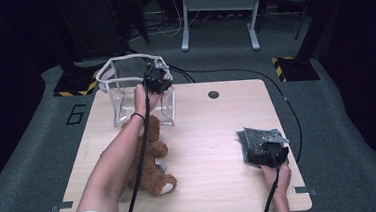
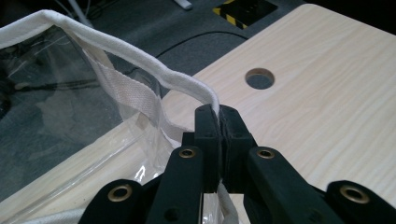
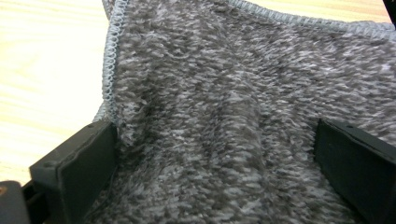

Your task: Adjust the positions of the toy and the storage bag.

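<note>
Light wood desk (image 1: 203, 135), cable hole (image 1: 213, 94) near far edge; grey carpet and dark room around. Clear plastic bag (image 1: 124, 88) with white trim, far-left corner: left tool (image 2: 218, 114) clamped on its rim. Grey towel (image 1: 251, 136), near right edge: right tool (image 3: 215, 154) wide, astride it. Brown teddy bear (image 1: 149, 159), front-left. Desk centre bare.
</note>
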The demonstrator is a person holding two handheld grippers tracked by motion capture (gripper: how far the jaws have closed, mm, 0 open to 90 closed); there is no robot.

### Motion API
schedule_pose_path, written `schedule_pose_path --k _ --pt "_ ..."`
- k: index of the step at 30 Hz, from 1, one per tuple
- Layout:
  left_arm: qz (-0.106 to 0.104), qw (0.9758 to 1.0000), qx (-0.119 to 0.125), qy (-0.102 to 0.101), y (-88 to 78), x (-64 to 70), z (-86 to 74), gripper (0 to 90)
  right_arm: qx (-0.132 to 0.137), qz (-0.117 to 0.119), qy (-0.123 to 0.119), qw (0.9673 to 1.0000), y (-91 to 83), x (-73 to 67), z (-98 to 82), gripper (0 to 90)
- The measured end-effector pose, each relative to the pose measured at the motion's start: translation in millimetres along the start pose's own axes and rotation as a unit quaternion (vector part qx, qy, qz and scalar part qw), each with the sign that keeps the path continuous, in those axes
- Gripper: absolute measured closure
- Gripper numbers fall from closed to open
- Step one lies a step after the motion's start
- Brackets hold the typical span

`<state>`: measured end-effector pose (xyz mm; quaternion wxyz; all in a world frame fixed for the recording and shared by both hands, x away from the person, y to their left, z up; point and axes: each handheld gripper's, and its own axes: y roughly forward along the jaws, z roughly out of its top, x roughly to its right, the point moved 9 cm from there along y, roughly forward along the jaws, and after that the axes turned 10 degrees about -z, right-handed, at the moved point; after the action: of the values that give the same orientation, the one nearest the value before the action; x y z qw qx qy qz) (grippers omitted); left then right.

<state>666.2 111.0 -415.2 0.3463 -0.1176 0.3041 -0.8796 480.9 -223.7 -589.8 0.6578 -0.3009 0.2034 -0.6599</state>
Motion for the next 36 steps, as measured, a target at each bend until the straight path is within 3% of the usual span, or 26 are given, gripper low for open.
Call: schedule_pose_path --k 18,25,36 --pt "-0.065 0.997 0.001 0.041 13.3 51.4 9.7 87.0 -0.002 -0.001 -0.002 1.0 -0.2 0.0 -0.3 1.0" --pt "-0.092 0.9947 0.004 0.046 14.0 67.7 9.9 86.9 -0.003 -0.002 -0.002 1.0 -0.2 0.2 -0.3 1.0" --pt "-0.125 0.9894 0.002 0.074 8.0 92.3 4.3 86.8 -0.003 -0.002 -0.002 1.0 -0.2 0.2 -0.4 1.0"
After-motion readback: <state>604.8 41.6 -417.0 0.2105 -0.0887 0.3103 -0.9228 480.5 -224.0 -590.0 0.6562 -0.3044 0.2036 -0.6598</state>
